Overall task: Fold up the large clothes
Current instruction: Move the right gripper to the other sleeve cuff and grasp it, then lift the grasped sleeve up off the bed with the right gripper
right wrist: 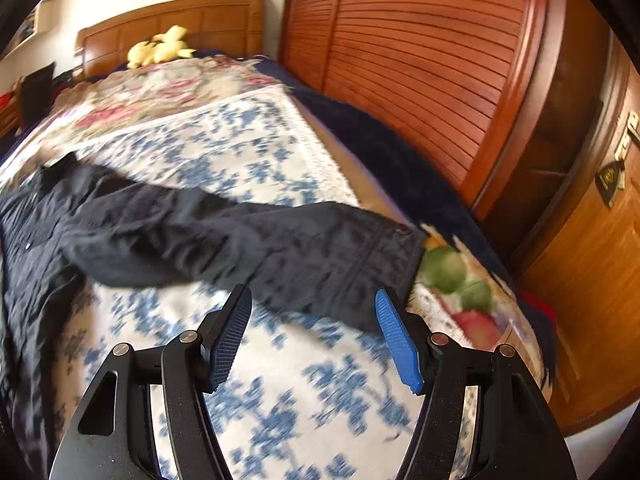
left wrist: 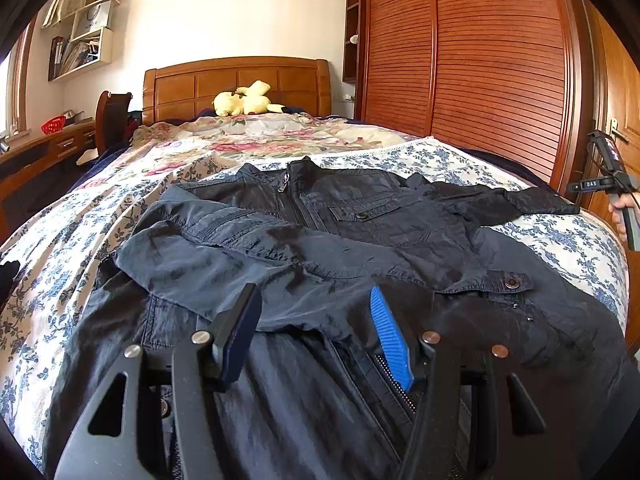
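Left wrist view: jacket [left wrist: 320,240] lying front-up on bed [left wrist: 560,240], one sleeve folded across chest. My left gripper [left wrist: 316,336] hovering over it, jaws wide, holding nothing. Right gripper [right wrist: 314,336] also wide, empty, nearing outstretched sleeve cuff [right wrist: 360,264], prob. next fold.

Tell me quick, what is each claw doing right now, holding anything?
Left claw: open, holding nothing, above the dark jacket.
Right claw: open, holding nothing, pointing at the jacket's outstretched sleeve.

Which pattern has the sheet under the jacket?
Blue flowers on white: the floral bed sheet, clearest in the left wrist view.
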Demonstrator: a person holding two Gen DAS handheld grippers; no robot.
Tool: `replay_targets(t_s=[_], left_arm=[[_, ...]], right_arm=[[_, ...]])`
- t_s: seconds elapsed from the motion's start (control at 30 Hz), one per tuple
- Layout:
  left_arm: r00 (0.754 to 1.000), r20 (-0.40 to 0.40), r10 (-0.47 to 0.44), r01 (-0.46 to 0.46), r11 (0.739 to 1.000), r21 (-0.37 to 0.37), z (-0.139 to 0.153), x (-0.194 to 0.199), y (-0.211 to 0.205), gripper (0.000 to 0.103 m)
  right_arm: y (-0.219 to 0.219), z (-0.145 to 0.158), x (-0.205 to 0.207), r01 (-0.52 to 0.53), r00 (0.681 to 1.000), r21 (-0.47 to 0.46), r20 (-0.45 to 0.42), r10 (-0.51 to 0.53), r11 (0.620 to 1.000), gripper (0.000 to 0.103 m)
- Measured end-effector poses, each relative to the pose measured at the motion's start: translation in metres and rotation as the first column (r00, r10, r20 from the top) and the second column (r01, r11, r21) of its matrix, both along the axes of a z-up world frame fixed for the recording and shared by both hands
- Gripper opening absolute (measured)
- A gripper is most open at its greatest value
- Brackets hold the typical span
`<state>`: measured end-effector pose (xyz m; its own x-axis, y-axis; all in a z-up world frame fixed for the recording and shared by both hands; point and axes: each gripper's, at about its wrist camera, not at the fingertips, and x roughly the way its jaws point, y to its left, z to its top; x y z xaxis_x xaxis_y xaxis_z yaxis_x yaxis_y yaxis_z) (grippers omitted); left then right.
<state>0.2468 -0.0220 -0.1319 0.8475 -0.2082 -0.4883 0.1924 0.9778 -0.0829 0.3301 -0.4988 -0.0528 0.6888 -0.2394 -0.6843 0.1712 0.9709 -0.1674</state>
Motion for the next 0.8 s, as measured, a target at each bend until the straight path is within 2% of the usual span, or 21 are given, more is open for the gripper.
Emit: replay_targets(t_s=[0.23, 0.4, 0.6, 0.7, 0.73, 0.77, 0.8], left_arm=[[1.000, -0.009, -0.007, 0.008, 1.000, 0.014, -0.002, 0.001, 0.000, 0.056], [1.000, -0.018, -0.014, 0.014, 1.000, 0.020, -0.003, 0.003, -0.002, 0.056], [1.000, -0.026, -0.017, 0.017, 1.000, 0.025, -0.004, 0.005, -0.004, 0.056], [0.999, -0.028, -0.017, 0.018, 0.999, 0.027, -0.004, 0.005, -0.004, 0.056], [0.999, -0.029, -0.017, 0.018, 0.999, 0.027, -0.004, 0.005, -0.004, 0.056], [0.999, -0.028, -0.017, 0.018, 0.999, 0.027, -0.004, 0.005, -0.005, 0.056], [0.999, -0.028, -0.017, 0.018, 0.999, 0.027, -0.004, 0.005, -0.004, 0.056]], right_arm=[[-0.035, -0.010, 0.021, 0.089, 0.996, 0.003, -0.032, -0.088, 0.996, 0.066], [-0.059, -0.028, 0.029, 0.155, 0.986, 0.045, -0.075, -0.151, 0.987, 0.066], [-0.065, -0.038, 0.033, 0.169, 0.981, 0.073, -0.103, -0.162, 0.983, 0.066], [-0.057, -0.043, 0.037, 0.139, 0.984, 0.058, -0.123, -0.131, 0.989, 0.066], [-0.050, -0.045, 0.039, 0.120, 0.984, 0.025, -0.132, -0.116, 0.992, 0.060], [-0.043, -0.048, 0.042, 0.092, 0.985, -0.006, -0.147, -0.092, 0.996, 0.045], [-0.037, -0.050, 0.044, 0.058, 0.985, -0.022, -0.163, -0.061, 0.998, 0.038]])
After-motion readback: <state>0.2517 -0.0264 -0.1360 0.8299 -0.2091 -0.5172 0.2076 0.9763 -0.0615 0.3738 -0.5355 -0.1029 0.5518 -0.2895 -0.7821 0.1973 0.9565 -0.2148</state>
